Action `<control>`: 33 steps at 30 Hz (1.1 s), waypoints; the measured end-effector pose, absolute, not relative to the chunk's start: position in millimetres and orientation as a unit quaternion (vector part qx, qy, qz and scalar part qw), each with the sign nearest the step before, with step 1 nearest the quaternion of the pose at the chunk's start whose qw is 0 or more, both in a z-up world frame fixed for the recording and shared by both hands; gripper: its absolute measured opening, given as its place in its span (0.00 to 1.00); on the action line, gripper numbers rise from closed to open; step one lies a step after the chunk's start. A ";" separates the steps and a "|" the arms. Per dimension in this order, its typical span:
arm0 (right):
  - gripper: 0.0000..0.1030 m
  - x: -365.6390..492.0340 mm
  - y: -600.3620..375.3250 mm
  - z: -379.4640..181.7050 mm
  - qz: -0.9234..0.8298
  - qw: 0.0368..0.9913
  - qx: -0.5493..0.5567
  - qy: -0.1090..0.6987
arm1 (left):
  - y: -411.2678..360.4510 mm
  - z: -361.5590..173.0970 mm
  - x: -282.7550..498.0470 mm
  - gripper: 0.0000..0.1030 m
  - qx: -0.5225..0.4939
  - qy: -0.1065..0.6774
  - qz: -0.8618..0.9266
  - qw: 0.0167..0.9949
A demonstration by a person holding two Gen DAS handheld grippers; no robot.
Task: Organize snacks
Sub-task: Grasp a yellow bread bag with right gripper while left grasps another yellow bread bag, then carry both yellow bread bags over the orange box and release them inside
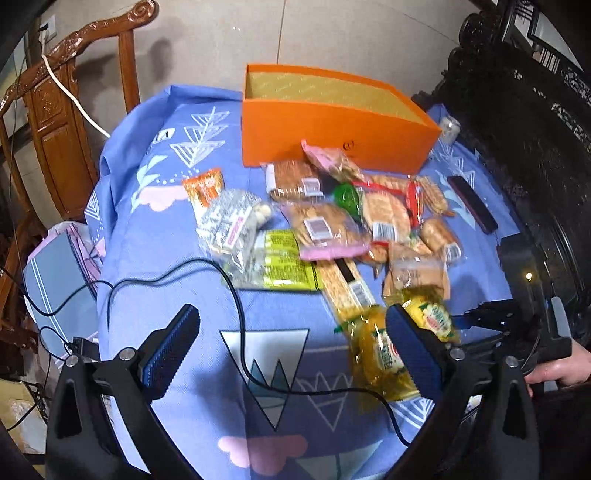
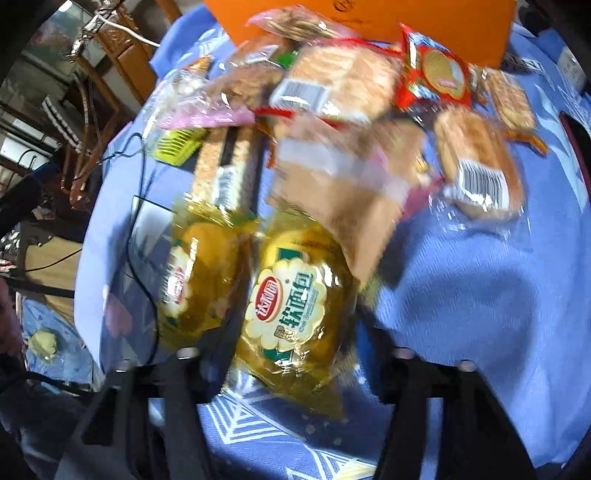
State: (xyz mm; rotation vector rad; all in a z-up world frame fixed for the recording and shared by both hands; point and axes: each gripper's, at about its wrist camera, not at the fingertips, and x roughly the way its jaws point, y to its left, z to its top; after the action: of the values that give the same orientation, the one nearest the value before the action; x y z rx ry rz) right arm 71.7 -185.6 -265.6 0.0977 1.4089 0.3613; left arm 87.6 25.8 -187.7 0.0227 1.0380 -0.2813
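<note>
Motion blur smears the brown snack packet [image 2: 347,192]; the orange box [image 2: 369,18] is cut off.

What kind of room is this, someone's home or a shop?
Most likely a home: a carved wooden chair stands beside a table under a blue patterned cloth, where loose snack packets lie before an open orange box.

Left wrist view: from my left gripper [image 1: 291,347], looking steeply down and forward across the blue tablecloth [image 1: 155,258] to the orange box [image 1: 332,136] at the far edge, the whole snack pile in frame. Right wrist view: from my right gripper [image 2: 291,373], tilted steeper and much nearer, blurred. Both share the two yellow bread packets [image 1: 380,358] [image 2: 291,306] and the pile behind.
</note>
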 end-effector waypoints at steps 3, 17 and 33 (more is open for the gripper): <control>0.38 64.1 -197.5 -259.9 0.131 0.756 0.049 0.639 | 13.7 -196.6 89.3 0.96 0.016 0.509 -0.136 0.850; 0.38 7.0 -231.9 -247.6 0.073 0.776 0.046 0.625 | -77.3 -280.2 92.2 0.67 0.044 0.607 -0.181 0.772; 0.38 1.7 -241.0 -213.2 0.064 0.812 0.055 0.578 | -43.7 -228.9 71.4 0.42 -0.010 0.523 -0.218 0.824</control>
State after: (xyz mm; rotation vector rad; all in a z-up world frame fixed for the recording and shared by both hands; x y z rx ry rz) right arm 1.7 -241.0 -213.2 0.1184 1.2340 0.1361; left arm 71.4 -43.7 -228.9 -0.0212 1.1125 -0.4628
